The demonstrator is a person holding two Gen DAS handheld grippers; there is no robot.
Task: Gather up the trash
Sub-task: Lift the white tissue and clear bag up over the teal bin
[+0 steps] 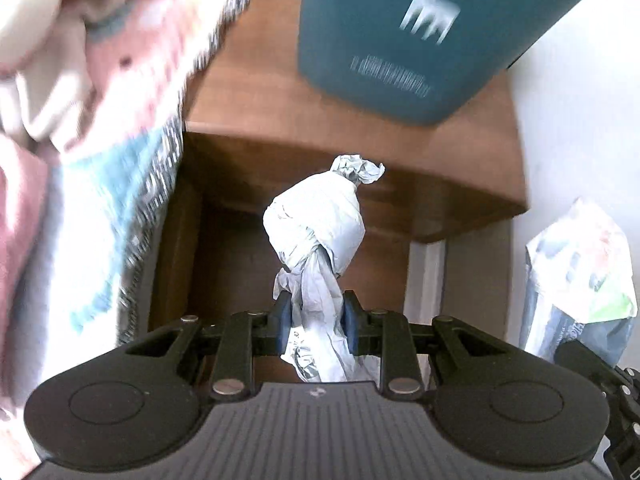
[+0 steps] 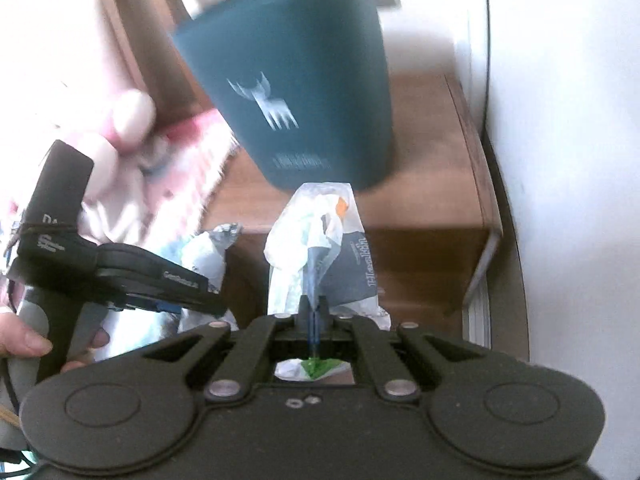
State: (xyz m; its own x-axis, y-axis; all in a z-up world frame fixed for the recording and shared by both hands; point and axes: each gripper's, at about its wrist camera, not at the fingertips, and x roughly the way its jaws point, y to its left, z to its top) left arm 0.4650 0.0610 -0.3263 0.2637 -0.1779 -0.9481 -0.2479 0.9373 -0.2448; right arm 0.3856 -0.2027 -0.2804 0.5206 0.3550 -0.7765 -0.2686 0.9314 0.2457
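Left gripper (image 1: 316, 322) pinches a twisted white wrapper (image 1: 320, 224) between its blue pads (image 1: 285, 322); jaws nearly closed, narrow gap filled by the crumpled tail of the wrapper. The wrapper sticks out ahead of the fingertips, knotted in the middle, frayed end farthest from the pads.

Right gripper (image 2: 314, 312) is clamped fully together on a clear plastic bag (image 2: 316, 240); a thin pinch of film runs between the pads, and a green scrap of it pokes out behind them. The bag bulges ahead of the fingertips, with white, orange and grey printed stuff inside.

Teal bin (image 2: 296, 92) with a white deer logo stands beyond both sets of fingertips, on a brown wooden cabinet (image 2: 432, 152). In the left wrist view the bin (image 1: 420, 32) is ahead and above the wrapper, not touching it; in the right wrist view the top of the bag overlaps the bin's base, contact unclear.

Pink patterned bedding (image 1: 100, 100) lies to the left of the left gripper. From the right wrist view the left gripper (image 2: 152, 280) sits just to the left, a hand (image 2: 28, 344) wrapped round its handle. From the left wrist view the plastic bag (image 1: 580, 268) hangs off to the right. White wall (image 2: 560, 120) is to the right of the right gripper.
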